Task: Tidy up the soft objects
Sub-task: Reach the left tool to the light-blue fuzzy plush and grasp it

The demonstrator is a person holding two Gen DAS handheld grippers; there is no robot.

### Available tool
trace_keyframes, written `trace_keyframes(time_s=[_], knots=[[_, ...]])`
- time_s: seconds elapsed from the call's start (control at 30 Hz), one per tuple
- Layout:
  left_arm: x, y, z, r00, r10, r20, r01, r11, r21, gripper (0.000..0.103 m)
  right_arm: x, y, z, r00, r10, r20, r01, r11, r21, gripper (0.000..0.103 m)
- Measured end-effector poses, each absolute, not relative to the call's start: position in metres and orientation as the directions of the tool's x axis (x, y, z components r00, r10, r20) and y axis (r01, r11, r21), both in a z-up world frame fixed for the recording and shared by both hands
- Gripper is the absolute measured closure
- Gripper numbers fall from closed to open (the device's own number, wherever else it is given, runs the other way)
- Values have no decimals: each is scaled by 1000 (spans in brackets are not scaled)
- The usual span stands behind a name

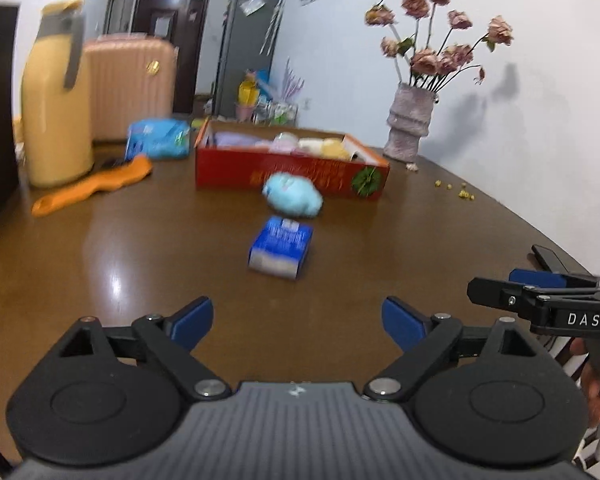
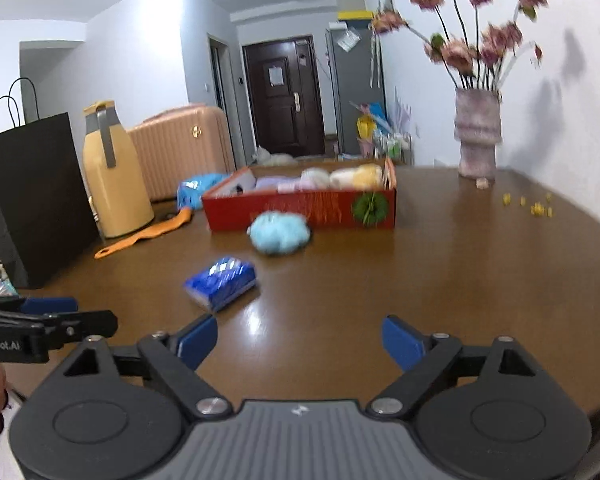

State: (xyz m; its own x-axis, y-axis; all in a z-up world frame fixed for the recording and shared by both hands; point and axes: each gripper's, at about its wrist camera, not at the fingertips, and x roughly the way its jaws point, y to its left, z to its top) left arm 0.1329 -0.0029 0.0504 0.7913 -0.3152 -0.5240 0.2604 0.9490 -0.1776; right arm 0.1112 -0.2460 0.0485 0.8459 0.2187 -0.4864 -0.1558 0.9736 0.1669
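Both grippers wide apart, nothing between jaws: left gripper (image 1: 298, 322), right gripper (image 2: 300, 342), hovering over near edge of tabletop (image 1: 100, 264). Blue tissue pack (image 1: 280, 253) mid-table; fluffy blue toy (image 1: 293, 194) just behind, right beside red box (image 1: 260, 170) already holding pastel soft stuff.

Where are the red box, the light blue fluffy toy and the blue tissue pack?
red box (image 2: 284, 210): right wrist view, on its front wall.
light blue fluffy toy (image 2: 279, 234): right wrist view, on the middle of its body.
blue tissue pack (image 1: 281, 249): left wrist view, on its top face.
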Motion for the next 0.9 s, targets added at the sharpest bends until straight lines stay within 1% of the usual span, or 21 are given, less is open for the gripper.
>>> trace_keyframes(time_s=[0.07, 0.2, 0.37, 0.57, 0.67, 0.77, 0.8, 0.83, 0.9], knots=[[131, -1, 45, 781, -315, -540, 262, 949, -174, 10, 111, -243, 43, 833, 234, -502, -167, 970, 176, 14], [136, 1, 45, 791, -296, -536, 247, 955, -162, 10, 117, -238, 43, 840, 201, -504, -152, 979, 137, 14], [151, 2, 45, 790, -295, -538, 235, 956, -178, 9, 133, -241, 44, 833, 212, -510, -150, 976, 161, 14], [202, 2, 48, 780, -313, -542, 234, 949, -213, 9, 175, -248, 42, 821, 225, -525, -139, 970, 198, 14], [241, -2, 53, 782, -320, -535, 236, 946, -220, 10, 208, -249, 45, 826, 222, -518, -149, 973, 178, 14], [284, -7, 58, 769, -362, -527, 260, 930, -260, 13, 247, -255, 46, 827, 219, -517, -144, 973, 181, 14], [299, -9, 59, 759, -374, -533, 263, 925, -275, 15, 261, -257, 46, 825, 225, -518, -142, 971, 195, 15], [313, -10, 58, 751, -381, -539, 261, 922, -287, 21, 275, -259, 46, 822, 236, -519, -143, 967, 212, 15], [340, -14, 55, 735, -402, -546, 271, 912, -307, 24, 307, -261, 46, 813, 272, -515, -157, 954, 256, 15]])
